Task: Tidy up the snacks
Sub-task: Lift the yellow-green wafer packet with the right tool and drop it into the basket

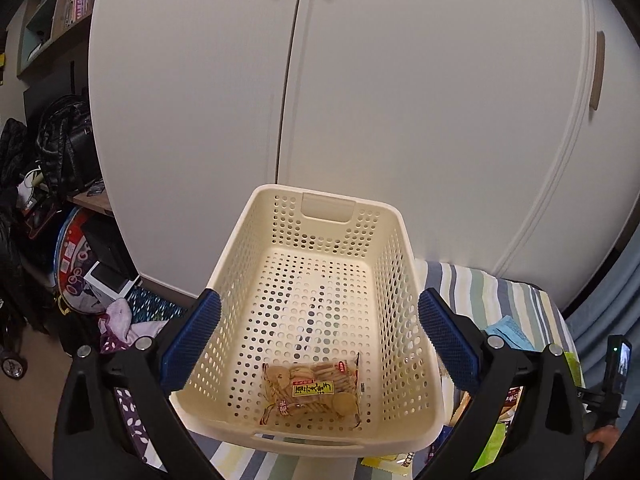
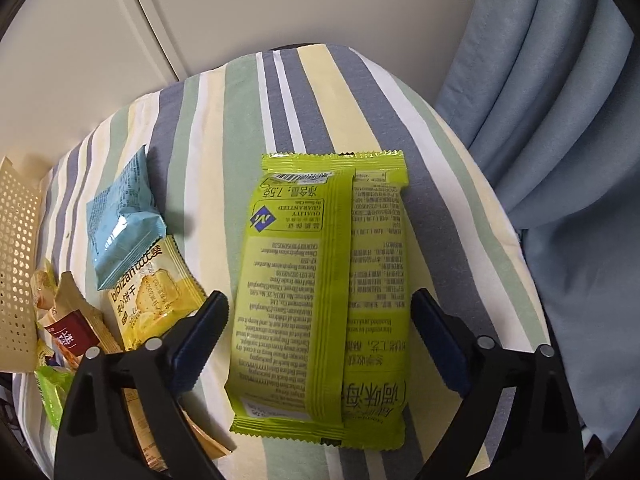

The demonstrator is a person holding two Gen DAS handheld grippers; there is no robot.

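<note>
Striped cloth over the surface, white cupboard doors right behind, blue curtain off to the right.

Left gripper spread wide, nothing held, hanging over the cream basket. Blue pads sitting either side of the basket walls, contact hard to call. Just one cracker pack lying flat on the basket floor at the near end. Loads of clutter left of the cupboard: black bags, a round tin, some pinkish fabric. More wrappers poking out on the cloth to the right of the basket, plus the other rig's camera at the far right edge.

Right gripper also wide open, gripping nothing, straddling the near half of a green pack lying back side up on the cloth. Pads close beside its long edges but not clearly touching. Nothing lying on the green pack.

Further left: blue pack resting partly on top of a yellow biscuit pack, yellow one running under the left finger. Past those, a brown-and-red packet in a little pile with other wrappers, jammed against the basket's perforated wall. Small green scrap near the bottom left, too cut off to identify.
</note>
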